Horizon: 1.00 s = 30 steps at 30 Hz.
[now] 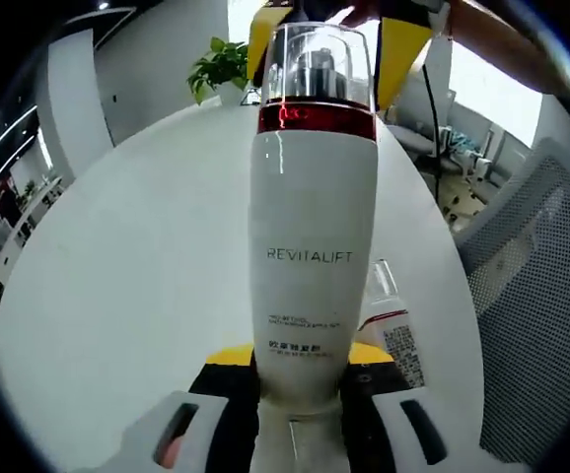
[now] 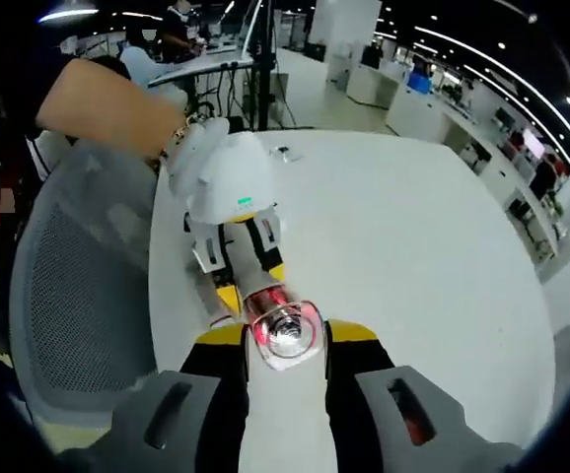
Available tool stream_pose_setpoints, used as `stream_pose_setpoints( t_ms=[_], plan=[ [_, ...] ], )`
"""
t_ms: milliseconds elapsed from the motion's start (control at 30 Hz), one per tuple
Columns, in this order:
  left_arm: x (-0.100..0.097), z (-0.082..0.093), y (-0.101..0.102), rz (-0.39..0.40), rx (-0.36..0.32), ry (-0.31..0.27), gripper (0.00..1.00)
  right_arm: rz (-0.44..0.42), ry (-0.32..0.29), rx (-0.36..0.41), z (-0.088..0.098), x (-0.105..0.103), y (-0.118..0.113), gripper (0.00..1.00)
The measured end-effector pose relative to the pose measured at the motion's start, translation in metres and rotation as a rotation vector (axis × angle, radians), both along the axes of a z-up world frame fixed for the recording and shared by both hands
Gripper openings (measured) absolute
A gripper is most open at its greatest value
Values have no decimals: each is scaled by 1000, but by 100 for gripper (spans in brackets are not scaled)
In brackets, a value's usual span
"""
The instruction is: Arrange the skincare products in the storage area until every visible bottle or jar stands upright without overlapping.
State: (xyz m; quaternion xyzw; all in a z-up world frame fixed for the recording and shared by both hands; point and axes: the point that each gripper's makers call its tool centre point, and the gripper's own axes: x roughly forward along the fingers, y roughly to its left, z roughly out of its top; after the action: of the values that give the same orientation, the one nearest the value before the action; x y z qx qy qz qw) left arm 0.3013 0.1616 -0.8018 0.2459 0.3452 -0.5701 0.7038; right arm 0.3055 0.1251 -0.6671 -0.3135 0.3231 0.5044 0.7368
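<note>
We see a glossy white plastic bottle (image 1: 312,266) with a clear cap (image 1: 317,61). Table (image 1: 137,276) looks smooth matt white, chair (image 1: 546,296) back is mesh.

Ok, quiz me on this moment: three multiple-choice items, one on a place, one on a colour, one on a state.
1. Where does the right claw grip the white bottle?
A. its base
B. its clear cap
C. its middle

2. What colour is the band under the cap?
A. blue
B. green
C. red

3. The cap is:
A. on the bottle
B. lying on the table
C. in a bare hand

Answers:
1 B, that claw's jaws flank the cap in both views.
2 C, the ring just below the cap is bright red.
3 A, the cap sits on top of the bottle, above the band.
</note>
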Motion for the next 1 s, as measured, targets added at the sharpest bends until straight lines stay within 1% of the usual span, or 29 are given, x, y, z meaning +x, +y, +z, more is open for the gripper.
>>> stream_pose_setpoints(
  t_ms=[67, 200, 300, 467, 567, 600, 633, 667, 700, 733, 800, 933, 1000],
  plan=[
    [1, 0, 0, -5, -5, -9, 31, 0, -6, -24, -1, 1, 1, 27],
    [1, 0, -1, -9, -7, -9, 31, -24, -10, -34, -2, 0, 0, 27],
    [0, 0, -1, -10, -2, -10, 31, -39, -18, -33, -1, 0, 1, 27],
    [1, 0, -1, 4, -11, -5, 31, -30, -40, -19, 4, -2, 10, 28],
    [0, 1, -1, 32, -20, 2, 33, -24, -42, 9, 8, -4, 18, 27],
    [1, 1, -1, 40, -21, 1, 33, -25, -33, 33, 10, -4, 22, 27],
    [1, 1, -1, 44, -20, -2, 33, -32, -12, 77, 13, -6, 28, 27],
    [1, 1, -2, 51, -21, -2, 34, -52, 4, 106, 15, -6, 31, 26],
    [0, 1, -2, 66, -27, -1, 34, -59, -5, 89, 14, -3, 30, 26],
    [1, 1, -2, 78, -33, 1, 34, -75, -12, 94, 13, -1, 31, 27],
    [1, 3, -1, 116, -59, 17, 34, -78, -36, 86, 13, 0, 34, 27],
    [2, 5, 3, 179, -84, 48, 36, -57, -85, 53, 12, 0, 42, 29],
    [3, 12, 1, 216, -140, 63, 37, -56, -94, 52, 13, 0, 45, 29]
  ],
)
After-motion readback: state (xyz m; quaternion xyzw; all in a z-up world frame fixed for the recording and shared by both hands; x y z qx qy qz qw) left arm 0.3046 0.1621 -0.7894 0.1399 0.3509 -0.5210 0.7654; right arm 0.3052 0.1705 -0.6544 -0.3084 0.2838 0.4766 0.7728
